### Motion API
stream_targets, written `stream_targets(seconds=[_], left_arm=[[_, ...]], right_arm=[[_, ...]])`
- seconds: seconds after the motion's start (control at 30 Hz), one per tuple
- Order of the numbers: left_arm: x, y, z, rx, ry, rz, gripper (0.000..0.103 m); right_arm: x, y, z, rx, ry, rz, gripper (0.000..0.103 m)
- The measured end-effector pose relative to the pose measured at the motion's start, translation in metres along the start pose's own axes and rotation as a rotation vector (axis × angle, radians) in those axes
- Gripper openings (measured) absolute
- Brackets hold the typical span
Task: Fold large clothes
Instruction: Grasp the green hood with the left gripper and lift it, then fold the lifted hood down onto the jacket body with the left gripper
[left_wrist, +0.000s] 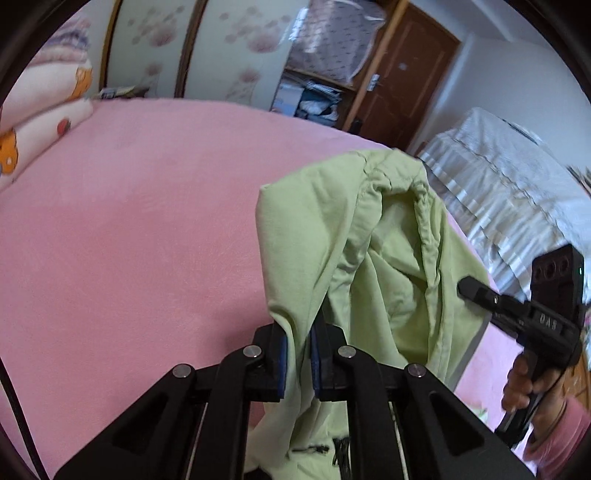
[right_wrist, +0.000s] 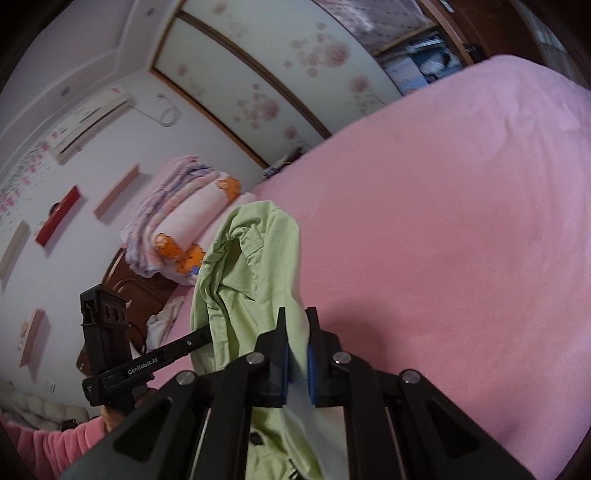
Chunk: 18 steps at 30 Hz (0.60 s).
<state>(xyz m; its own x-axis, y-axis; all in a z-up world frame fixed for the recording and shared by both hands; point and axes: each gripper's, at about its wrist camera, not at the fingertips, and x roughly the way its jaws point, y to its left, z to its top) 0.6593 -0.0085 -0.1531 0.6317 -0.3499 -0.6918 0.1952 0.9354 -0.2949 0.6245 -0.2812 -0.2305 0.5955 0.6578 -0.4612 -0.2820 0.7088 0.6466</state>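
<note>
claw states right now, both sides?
Left claw: shut on the green garment.
Right claw: shut on the same garment.

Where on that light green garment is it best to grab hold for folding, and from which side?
Probably at an outer edge, one gripper near each end, coming from the near side of the pink bed. The green garment is limp and bunches, so two spread edge grips let it hang flat. Both the left gripper and right gripper are already shut on folds of it.

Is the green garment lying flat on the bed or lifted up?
Lifted: the green garment hangs bunched from both shut grippers, above the pink bed.
</note>
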Motion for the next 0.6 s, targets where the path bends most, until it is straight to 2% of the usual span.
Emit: stream_targets(seconds=[0.13, 0.33, 0.53, 0.6], left_arm=[[-0.039, -0.013, -0.032, 0.093, -0.003, 0.028, 0.008], [-0.099, -0.013, -0.091, 0.041, 0.029, 0.006, 0.008], [-0.129, -0.007, -0.150, -0.088, 0.082, -0.021, 0.008], [-0.137, -0.010, -0.170, -0.083, 0.108, -0.019, 0.008]], right_arm=[[-0.024, 0.025, -0.020, -0.081, -0.009, 0.056, 0.007], [-0.056, 0.039, -0.067, -0.076, -0.007, 0.139, 0.007], [-0.084, 0.045, -0.118, -0.048, 0.049, 0.128, 0.007], [-0.091, 0.045, -0.134, -0.040, 0.062, 0.110, 0.007]])
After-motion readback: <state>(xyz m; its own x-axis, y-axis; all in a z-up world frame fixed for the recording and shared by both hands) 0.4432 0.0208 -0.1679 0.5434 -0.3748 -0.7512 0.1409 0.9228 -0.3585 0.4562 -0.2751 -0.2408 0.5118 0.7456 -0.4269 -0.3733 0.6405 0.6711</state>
